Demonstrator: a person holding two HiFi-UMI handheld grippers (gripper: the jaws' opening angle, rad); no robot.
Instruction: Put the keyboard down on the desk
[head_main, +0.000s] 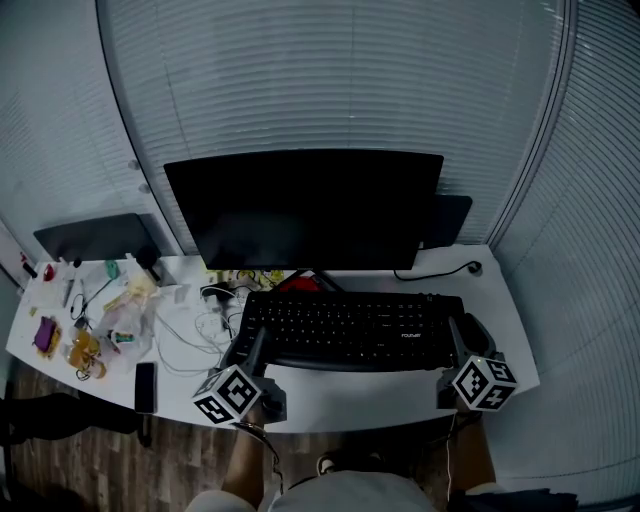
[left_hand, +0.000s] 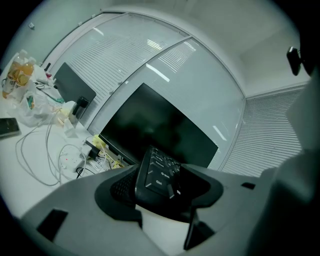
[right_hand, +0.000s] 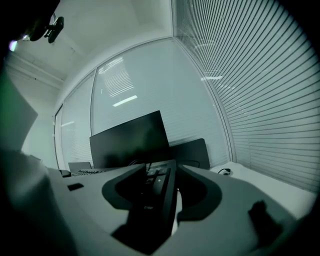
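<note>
Gripping the keyboard (head_main: 350, 330) by both ends — left tongs (left_hand: 159, 176), right tongs (right_hand: 158, 186).

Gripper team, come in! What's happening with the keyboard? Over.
Left gripper shut on keyboard, left end; right gripper shut on right end. Keyboard level, just at desk, contact unclear. White cables beside its left end.

Clutter (head_main: 112, 325) left of keyboard (head_main: 350, 330), indistinctly small.

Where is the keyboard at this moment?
In the head view, the keyboard is central, in front of the monitor, its left end clamped in the left gripper and its right end in the right gripper.
</note>
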